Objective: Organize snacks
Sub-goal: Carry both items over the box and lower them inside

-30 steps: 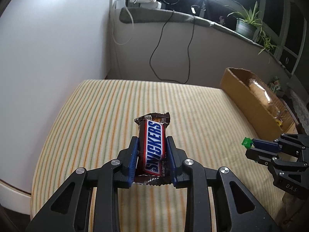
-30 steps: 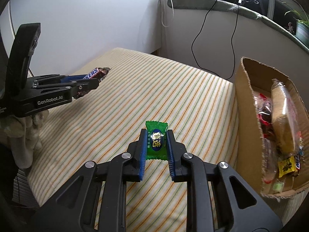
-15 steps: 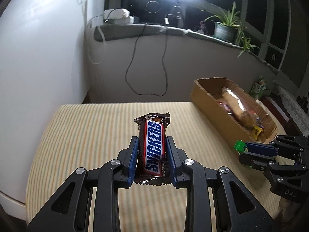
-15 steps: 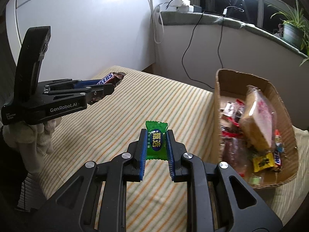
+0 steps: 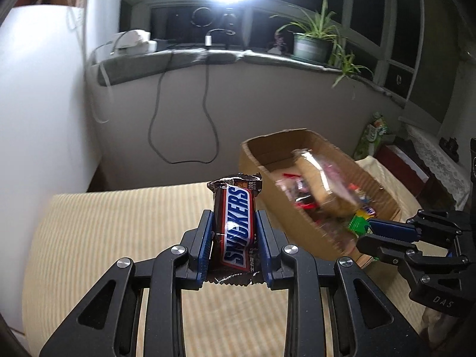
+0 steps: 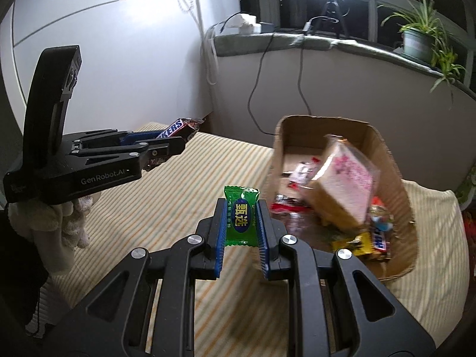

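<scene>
The Snickers (image 5: 236,226) stands upright between the blue pads of the left gripper (image 5: 235,232), which is closed on its sides; the crimped top end sticks out past the fingertips and the bottom end hangs below them. It is held in the air above the striped cloth (image 5: 104,238), not touching it. The grip across the narrow sides seems chosen so that the bar can drop straight down when the jaws open.

The candy (image 6: 241,217) — a small green packet with a blue oval — is pinched in the same way by the right gripper (image 6: 241,223), closed on its two edges, also clear of the cloth.

To the right and a little farther stands the box (image 6: 401,196), open at the top, resting on the cloth. Inside lie a wrapped bread slice (image 6: 345,184), red wrappers and a yellow packet (image 6: 355,244), so I judge that this is the place where snacks are collected. Both grippers point toward it; the candy is just beside its near-left wall, the bar is still apart from it.

Next, each gripper probably must come above the opening — high enough to pass the wall — before it lets go.
</scene>
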`<state>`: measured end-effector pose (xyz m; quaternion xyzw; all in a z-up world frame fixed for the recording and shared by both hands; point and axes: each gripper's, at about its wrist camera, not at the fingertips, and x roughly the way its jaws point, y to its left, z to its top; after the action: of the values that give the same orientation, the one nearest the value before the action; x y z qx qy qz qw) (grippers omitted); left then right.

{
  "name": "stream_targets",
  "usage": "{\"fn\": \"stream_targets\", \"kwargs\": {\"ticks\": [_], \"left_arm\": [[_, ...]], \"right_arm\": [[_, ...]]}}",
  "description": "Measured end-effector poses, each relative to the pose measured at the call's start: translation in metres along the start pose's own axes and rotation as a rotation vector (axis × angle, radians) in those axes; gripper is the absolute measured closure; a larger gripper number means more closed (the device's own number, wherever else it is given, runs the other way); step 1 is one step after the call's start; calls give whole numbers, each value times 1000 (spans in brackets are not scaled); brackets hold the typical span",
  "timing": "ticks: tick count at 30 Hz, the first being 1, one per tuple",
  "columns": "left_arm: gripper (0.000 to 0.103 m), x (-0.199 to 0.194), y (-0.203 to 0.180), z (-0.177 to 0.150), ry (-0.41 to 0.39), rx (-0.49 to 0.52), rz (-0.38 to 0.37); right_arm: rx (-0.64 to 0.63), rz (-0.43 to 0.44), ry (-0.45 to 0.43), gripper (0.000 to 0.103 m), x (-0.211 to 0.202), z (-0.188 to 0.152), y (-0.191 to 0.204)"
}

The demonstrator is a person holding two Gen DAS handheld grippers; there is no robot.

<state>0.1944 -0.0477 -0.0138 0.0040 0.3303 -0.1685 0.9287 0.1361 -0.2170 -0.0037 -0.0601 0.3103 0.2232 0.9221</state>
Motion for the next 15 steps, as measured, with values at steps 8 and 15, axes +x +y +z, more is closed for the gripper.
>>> {"fn": "stream_targets", "kwargs": {"ticks": [8,15], "left_arm": [[77,22,-32,18,9,31,-54],[77,51,-51,34,31,50,-66]], "right_arm": [[51,-51,-13,84,-11,-5,-41],[87,-80,-8,84,-13,-11,-72]]}}
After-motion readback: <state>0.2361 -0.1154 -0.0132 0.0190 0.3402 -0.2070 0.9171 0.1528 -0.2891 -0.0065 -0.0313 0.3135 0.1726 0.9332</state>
